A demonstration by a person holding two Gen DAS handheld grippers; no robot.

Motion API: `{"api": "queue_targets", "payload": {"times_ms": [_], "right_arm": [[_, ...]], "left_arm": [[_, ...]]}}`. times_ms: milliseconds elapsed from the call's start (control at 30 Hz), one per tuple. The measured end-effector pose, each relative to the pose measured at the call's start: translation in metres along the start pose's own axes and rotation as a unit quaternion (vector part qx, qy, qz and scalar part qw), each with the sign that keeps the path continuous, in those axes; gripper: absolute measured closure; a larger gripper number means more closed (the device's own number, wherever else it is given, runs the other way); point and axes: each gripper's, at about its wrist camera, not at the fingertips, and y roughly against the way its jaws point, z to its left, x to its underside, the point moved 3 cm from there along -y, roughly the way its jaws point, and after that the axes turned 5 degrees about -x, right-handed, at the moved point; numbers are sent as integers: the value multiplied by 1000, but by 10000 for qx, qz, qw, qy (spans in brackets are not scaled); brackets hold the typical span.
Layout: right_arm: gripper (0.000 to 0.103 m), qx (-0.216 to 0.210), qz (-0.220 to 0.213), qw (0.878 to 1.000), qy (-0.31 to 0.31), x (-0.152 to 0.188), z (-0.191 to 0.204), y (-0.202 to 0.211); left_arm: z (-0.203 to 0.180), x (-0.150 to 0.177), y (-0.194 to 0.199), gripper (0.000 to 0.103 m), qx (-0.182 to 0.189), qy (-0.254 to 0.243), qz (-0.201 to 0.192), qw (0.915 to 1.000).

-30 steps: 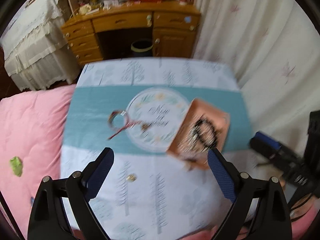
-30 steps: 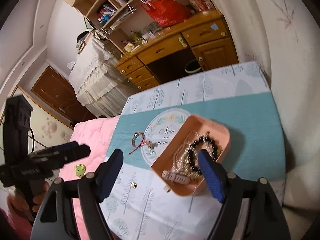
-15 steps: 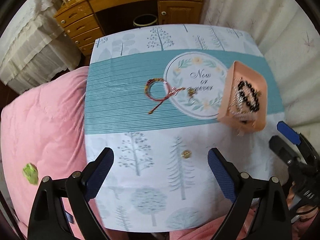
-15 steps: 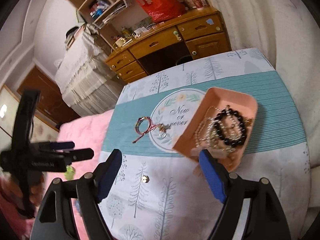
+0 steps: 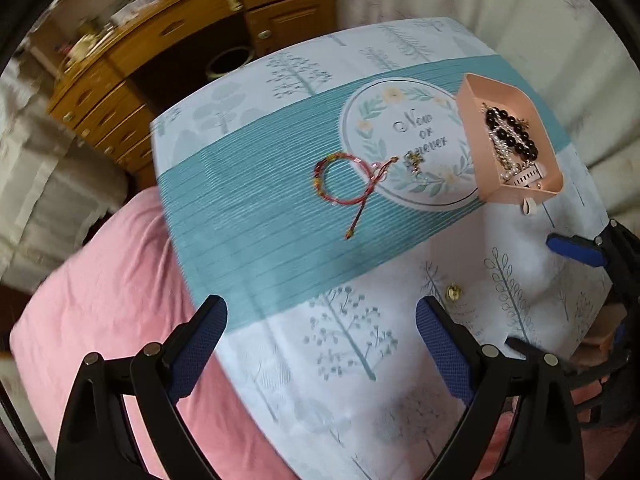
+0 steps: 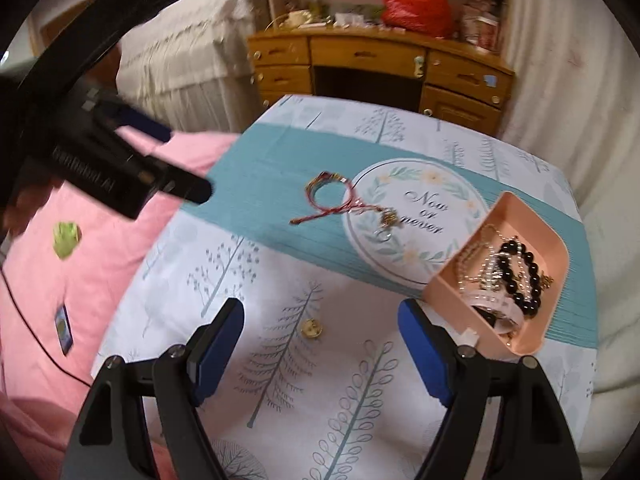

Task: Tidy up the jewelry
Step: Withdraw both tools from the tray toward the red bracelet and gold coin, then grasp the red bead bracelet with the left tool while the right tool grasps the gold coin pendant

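**Peach tray of beads at one edge, red cord bracelet loose on the teal band**

Peach plastic forms the jewelry tray [image 6: 452, 280], which sits on the printed cloth [image 6: 280, 380] partly over the teal stripe, beside the round "Now or never" emblem [image 6: 416, 216]. A black bead bracelet [image 6: 520, 276] and pale chains lie heaped inside it.

Only the right wrist view shows the wooden desk [image 6: 380, 60] square on with a red bag [image 6: 416, 0] above it, a green scrap [image 6: 66, 238] on the pink bedding [image 6: 60, 300], and the left gripper [image 6: 176, 160] from outside, blurred, at the upper left. Only the left wrist view shows the tray's far wall from above and the right gripper's blue pad [image 5: 572, 250] at the right edge.

The red cord bracelet [image 5: 340, 178] lies flat on the teal stripe, touching the emblem's rim. In the left view its loop lies to the left and its tail runs down toward the camera; a second strand reaches right to a small gold charm [image 5: 414, 160] on the emblem. In the right view the long axis runs left to right.

A small gold stud [image 6: 312, 328] rests on the white area, between the right gripper's [image 6: 320, 344] fingers in its own view, untouched. Both grippers stand wide apart and empty; in its own view the left gripper hangs over the cloth's near edge.
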Motion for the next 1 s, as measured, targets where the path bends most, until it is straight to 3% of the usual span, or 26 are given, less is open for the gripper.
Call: {"api": "queue_targets", "payload": {"times_ms": [167,333,467,533,767,1000], "right_arm": [[23,284,150,9987,395,14,8,-27],[25,-20,242,9963,824,40,21,-52],[45,10,381,9947,957,56,27,-68],[56,44,460,9946,931,60,27,-74],[56,81,313,9957,869,56,25,-77],[63,40,288,9977,610,46,22,-81]], "left_arm": [[-8,-19,-41,9,70,-146,-301,9994],[-18,-39,-83,9,134,-314,-663,9972],[-27,-50,-111,9,224,-589,-819,9947],[-30,-54,-117,9,161,-718,-957,9927],[-31,-67,-132,9,245,-974,-1211,9875],[-24,-71,-141,11,697,-704,-1120,9888]]}}
